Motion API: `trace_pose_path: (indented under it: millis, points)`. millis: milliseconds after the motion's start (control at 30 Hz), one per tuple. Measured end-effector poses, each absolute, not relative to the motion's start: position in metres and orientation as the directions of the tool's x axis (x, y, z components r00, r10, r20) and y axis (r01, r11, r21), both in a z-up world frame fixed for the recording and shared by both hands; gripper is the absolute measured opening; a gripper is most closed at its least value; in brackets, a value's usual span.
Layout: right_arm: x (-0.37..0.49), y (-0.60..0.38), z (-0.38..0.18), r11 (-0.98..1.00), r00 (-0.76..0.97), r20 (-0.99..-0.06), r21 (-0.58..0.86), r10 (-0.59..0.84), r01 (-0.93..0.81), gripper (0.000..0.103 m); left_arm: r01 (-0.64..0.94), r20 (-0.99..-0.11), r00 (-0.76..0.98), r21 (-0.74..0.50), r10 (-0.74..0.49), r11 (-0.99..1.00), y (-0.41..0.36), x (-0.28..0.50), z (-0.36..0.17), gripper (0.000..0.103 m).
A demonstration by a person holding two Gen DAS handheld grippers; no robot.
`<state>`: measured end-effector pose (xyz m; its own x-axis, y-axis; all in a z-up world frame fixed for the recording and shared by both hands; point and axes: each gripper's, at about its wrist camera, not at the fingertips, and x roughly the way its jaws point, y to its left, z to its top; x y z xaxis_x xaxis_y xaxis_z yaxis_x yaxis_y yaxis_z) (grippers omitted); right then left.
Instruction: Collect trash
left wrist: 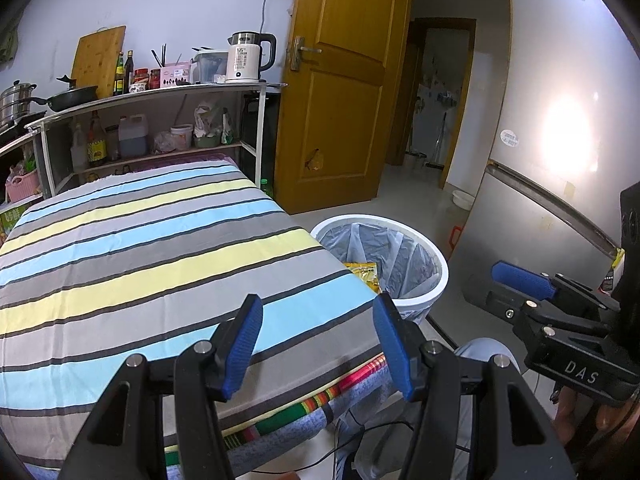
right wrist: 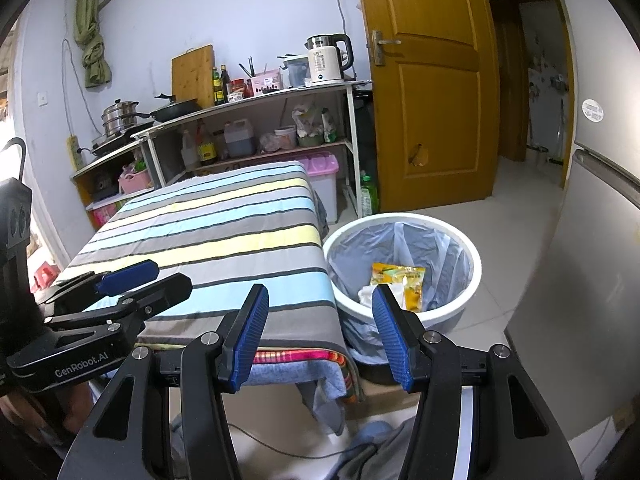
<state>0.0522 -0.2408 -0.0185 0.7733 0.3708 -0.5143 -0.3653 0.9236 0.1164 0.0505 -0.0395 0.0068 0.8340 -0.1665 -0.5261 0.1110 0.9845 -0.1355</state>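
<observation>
A white trash bin (right wrist: 474,280) lined with a clear bag stands on the floor at the table's right corner. Inside it lie a yellow snack wrapper (right wrist: 398,280) and crumpled white paper (right wrist: 365,294). In the left wrist view the bin (left wrist: 438,280) shows only a corner of the wrapper (left wrist: 362,274). My left gripper (left wrist: 318,320) hovers open over the near edge of the striped tablecloth (left wrist: 140,240), holding nothing. My right gripper (right wrist: 320,312) is open and empty, between the table corner and the bin. Each gripper appears in the other's view: right gripper (left wrist: 505,292), left gripper (right wrist: 156,278).
Behind the table (right wrist: 224,232) is a metal shelf (right wrist: 256,98) with a kettle (right wrist: 326,60), pans, bottles and a cutting board. A yellow wooden door (right wrist: 432,100) is open at the back; a grey fridge (left wrist: 560,140) stands right of the bin. Cables and a person's knee (left wrist: 486,352) are below.
</observation>
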Motion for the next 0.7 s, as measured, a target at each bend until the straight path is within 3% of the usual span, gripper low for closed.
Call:
trace_pose_path:
  millis: [700]
  points:
    - [0.0522, -0.2404, -0.0189, 0.923, 0.769, -0.520, 0.116, 0.371, -0.367, 0.055, 0.107, -0.528, 0.833, -0.136, -0.164, 0.985, -0.0398, 0.0512, 0.0066, 0.059]
